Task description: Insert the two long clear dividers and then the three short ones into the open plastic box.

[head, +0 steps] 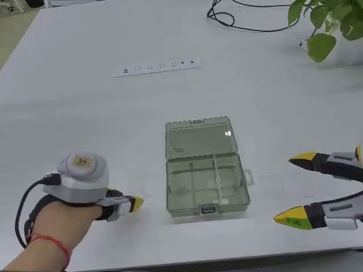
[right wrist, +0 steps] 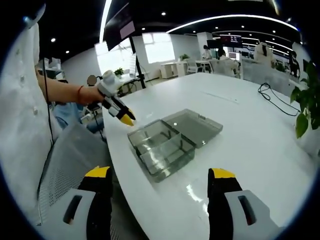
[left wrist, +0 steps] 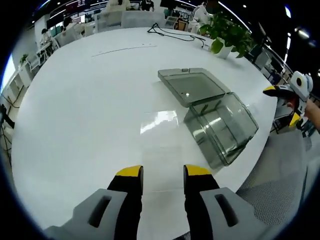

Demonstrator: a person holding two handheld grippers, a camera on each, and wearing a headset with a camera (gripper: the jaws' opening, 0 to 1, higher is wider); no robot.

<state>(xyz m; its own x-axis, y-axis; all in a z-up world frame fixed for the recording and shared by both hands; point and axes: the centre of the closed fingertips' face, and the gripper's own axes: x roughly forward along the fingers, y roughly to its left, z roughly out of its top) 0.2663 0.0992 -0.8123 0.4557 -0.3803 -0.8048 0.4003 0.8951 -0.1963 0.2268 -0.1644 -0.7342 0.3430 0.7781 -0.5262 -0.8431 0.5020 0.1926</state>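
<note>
The clear plastic box (head: 207,184) lies open in the middle of the white table, its lid (head: 199,139) folded back flat behind it. Inside, a clear divider (head: 217,177) runs front to back. Faint clear strips lie flat on the table to the right of the box (head: 271,180) and to its left, where they glint (left wrist: 159,120). My left gripper (head: 135,203) rests left of the box with its jaws a narrow gap apart and nothing between them (left wrist: 162,172). On the right, my right gripper (head: 292,190) hovers wide open and holds nothing (right wrist: 161,172). The box (right wrist: 162,147) lies ahead of it.
A white power strip (head: 156,67) lies farther back on the table. A black cable (head: 244,22) and a green plant (head: 326,25) sit at the far right. The table's front edge (head: 227,255) runs just below the grippers.
</note>
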